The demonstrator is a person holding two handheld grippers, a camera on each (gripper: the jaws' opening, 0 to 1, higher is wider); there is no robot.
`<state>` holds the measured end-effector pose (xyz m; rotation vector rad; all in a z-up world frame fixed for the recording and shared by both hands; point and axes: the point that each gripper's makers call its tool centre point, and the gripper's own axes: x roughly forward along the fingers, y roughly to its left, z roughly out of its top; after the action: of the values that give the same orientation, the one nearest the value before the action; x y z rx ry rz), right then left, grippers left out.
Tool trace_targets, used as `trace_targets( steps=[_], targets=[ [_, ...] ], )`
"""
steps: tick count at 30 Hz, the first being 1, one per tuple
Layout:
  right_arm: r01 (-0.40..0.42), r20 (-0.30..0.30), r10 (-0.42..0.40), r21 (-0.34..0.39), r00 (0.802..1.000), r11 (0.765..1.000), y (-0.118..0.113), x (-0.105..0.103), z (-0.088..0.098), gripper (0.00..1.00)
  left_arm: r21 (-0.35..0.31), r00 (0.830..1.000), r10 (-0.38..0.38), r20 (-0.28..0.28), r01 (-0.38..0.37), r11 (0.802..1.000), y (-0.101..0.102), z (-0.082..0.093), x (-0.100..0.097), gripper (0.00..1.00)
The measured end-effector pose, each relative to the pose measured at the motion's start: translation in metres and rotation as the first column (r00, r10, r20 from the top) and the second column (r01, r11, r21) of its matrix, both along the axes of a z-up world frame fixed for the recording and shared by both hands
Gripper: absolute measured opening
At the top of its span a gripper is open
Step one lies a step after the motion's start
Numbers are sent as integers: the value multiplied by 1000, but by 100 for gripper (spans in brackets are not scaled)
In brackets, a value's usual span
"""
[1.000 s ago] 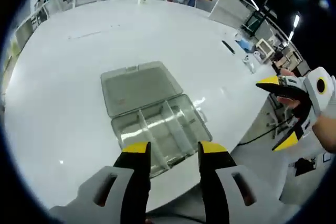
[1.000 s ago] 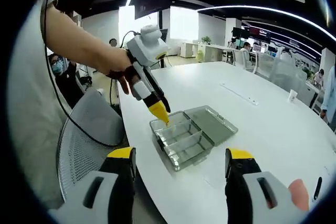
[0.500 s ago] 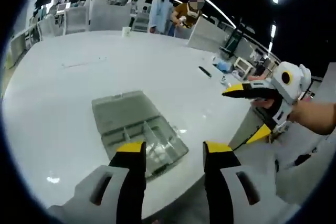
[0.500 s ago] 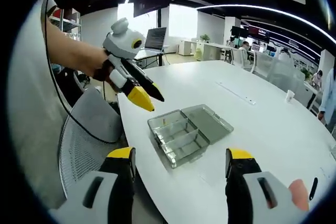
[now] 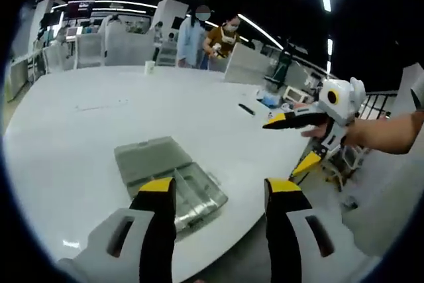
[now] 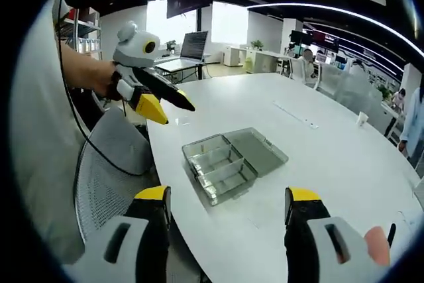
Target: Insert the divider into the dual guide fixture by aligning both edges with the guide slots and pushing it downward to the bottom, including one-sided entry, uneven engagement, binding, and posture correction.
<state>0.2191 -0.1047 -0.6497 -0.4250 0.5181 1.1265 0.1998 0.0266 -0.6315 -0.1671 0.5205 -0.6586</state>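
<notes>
grippers (image 5: 213,190) (image 6: 226,203) apart above fixture (image 6: 228,161)

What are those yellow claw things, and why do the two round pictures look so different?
Each picture comes from a small camera riding on a hand-held grabbing tool. A person holds one tool in each hand. In the left gripper view, the two yellow-tipped prongs at the bottom are the left gripper, open and holding nothing. The right gripper pokes in from the side. The right gripper view shows that tool's own prongs, also open and empty, with the left one up near a person's arm. On the white table lies a clear plastic box with its lid flipped open and thin walls splitting it into compartments. A mesh chair stands beside the table.
</notes>
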Motion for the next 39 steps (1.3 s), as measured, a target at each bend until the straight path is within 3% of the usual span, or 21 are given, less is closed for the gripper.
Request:
trace_targets(
  steps=[12, 39],
  targets=[
    [9, -1, -9, -20, 1000, 1000, -11, 7, 1, 68, 13, 998, -4, 68, 3, 1000, 7, 12, -10, 58],
    [37, -9, -38, -44, 999, 998, -27, 21, -6, 67, 51, 996, -7, 86, 3, 999, 17, 15, -15, 58]
  ],
)
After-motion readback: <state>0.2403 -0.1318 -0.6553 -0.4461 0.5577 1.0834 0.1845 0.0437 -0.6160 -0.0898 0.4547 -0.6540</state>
